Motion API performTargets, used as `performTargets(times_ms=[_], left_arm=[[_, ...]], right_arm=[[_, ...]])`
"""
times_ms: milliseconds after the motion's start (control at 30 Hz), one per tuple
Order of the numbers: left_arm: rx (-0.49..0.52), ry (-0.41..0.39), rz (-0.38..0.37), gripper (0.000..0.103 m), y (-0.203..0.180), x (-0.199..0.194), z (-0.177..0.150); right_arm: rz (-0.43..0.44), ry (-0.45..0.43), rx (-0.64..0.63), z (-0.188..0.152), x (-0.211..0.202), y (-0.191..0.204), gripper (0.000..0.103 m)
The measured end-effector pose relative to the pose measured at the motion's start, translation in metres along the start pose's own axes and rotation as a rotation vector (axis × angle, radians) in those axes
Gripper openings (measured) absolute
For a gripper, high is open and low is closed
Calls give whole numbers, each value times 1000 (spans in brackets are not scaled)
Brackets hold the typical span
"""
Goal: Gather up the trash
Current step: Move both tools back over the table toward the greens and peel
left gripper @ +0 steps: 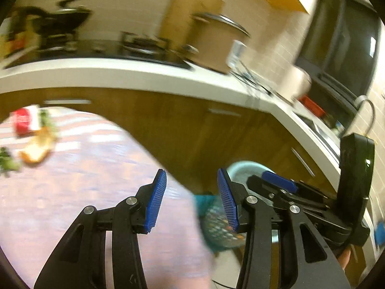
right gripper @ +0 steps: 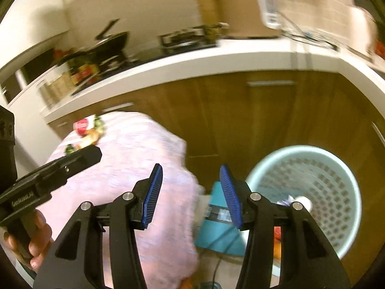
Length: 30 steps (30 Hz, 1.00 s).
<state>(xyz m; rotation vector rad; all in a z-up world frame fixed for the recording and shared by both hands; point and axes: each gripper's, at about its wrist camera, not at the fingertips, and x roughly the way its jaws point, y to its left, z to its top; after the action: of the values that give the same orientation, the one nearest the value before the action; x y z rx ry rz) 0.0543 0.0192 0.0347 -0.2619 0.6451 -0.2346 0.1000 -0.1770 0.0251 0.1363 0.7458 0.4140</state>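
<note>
Right wrist view shows your right gripper [right gripper: 191, 193] with its blue pads apart and nothing between them. Your left gripper [left gripper: 192, 201] is the same in its own view: pads apart, nothing held. So both tools are free.

The bin [right gripper: 305, 200] is the pale green basket with holes, on the floor just in front of the wooden cupboards [right gripper: 240, 110]. Some bits already lie at its bottom, a white thing and something orange, too blurred to name. A teal bag [right gripper: 216, 233] sits on the floor just beside the bin.

The trash that is left is a small pile [right gripper: 87, 132] on the far part of the table, on the pink cloth [right gripper: 134, 168]. In the left wrist view it is at the left edge [left gripper: 31, 137]: a red and white wrapper, a yellow-brown scrap and some green leafy bits. It is well apart from both of your tools.

I think you are between a drop and the next pick. The next move calls for you to swing away from the bin, go across the cloth to the pile, and keep the pads wide until one piece sits between them.

The yellow-brown scrap [left gripper: 38, 149] looks long, and its long way seems to run slanted, from low left up to the right. The picture is too blurred to be sure. Try to come across its narrow side. The bin stands upright with its mouth facing up.
</note>
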Motion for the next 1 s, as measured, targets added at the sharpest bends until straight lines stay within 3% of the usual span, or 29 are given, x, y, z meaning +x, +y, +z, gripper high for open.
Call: performTargets(times_ms=[267,467,733,900,967,1000], left_arm=[[-187,-109,296,43,111,-59,15],[-315,-104,438,43,190,-70,22],[-446,52,488,43,269,-22,19],[-451,57,522,44,280,-5,18],[-413,54,541,38,276,-1,19],[-391,54,557,28,274,1,19]], right_arm=[[96,11,-149,24,43,97,46],[170,14,-249,35,78,163,44],[192,90,-317,34,136,204,41],[198,140,-374,33,159,216,41],[216,173,-383,33,170,221,44],[220,187,-386,32,175,224,50]])
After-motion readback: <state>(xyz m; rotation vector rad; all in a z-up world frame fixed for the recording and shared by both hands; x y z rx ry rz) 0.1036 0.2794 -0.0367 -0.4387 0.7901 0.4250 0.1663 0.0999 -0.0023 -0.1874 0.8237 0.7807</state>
